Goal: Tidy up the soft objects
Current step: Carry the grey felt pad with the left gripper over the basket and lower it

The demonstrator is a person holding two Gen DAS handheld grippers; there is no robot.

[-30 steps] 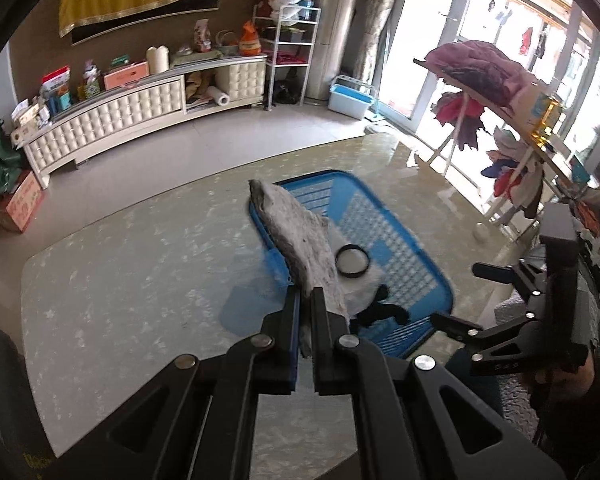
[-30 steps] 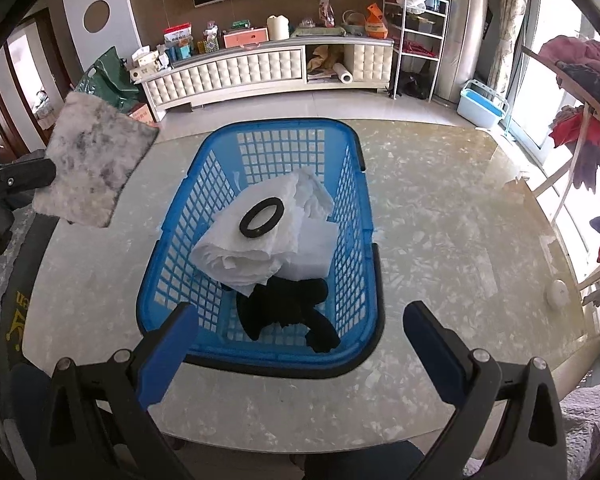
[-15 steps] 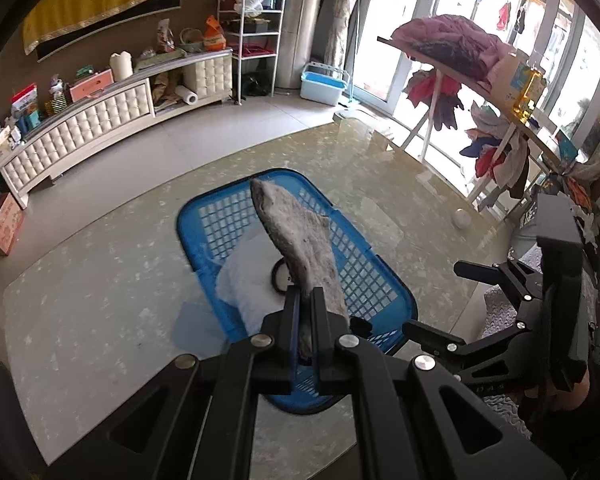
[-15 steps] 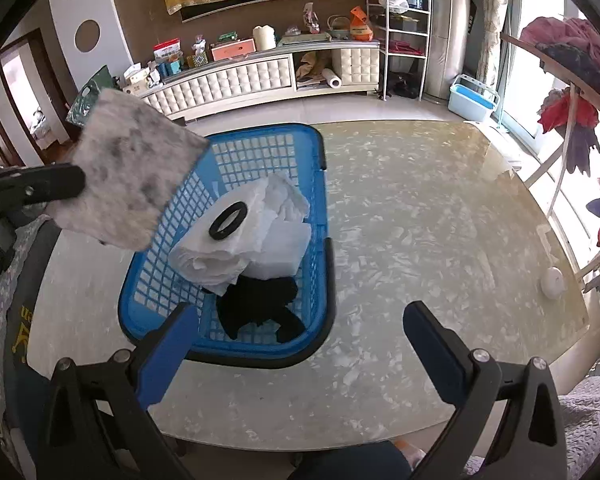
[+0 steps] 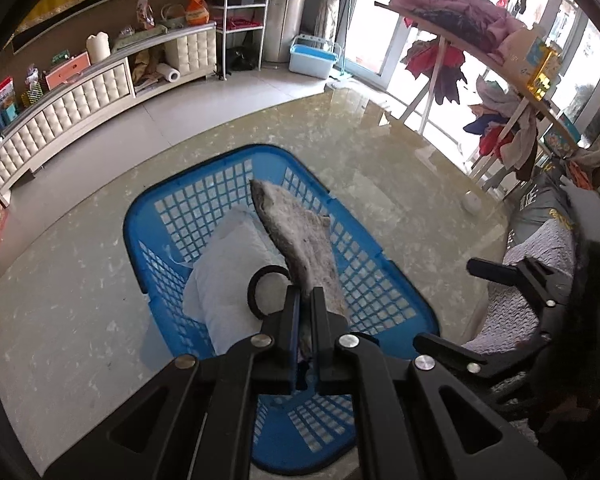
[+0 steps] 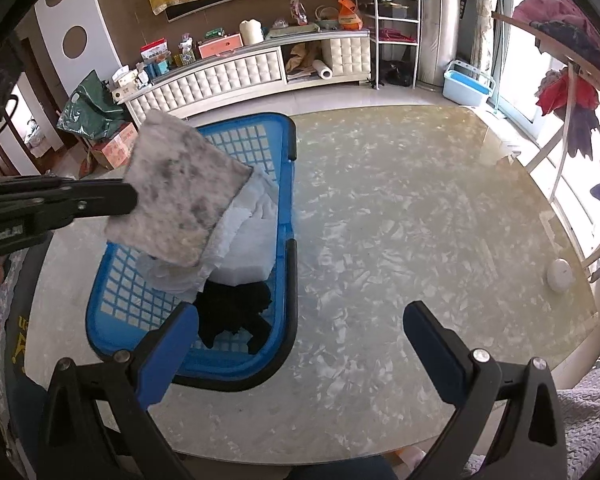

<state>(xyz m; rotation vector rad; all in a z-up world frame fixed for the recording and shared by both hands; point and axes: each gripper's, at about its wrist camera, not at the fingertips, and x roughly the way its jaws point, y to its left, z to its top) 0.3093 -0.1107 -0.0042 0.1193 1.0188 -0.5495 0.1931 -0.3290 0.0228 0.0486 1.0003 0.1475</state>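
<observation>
On my table (image 6: 400, 208) the basket (image 6: 290, 152) holds white cloth (image 5: 228, 272). My left tool (image 5: 305, 300) is clamped on a grey pad (image 6: 180, 192), hanging above the basket: light, floppy, best pinched at an edge. My right tool (image 6: 300, 334) gapes wide, empty.

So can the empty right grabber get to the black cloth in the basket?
Probably yes. The right gripper is open, the black cloth lies uncovered at the blue basket's near end, and the grey cloth hangs farther back.
</observation>
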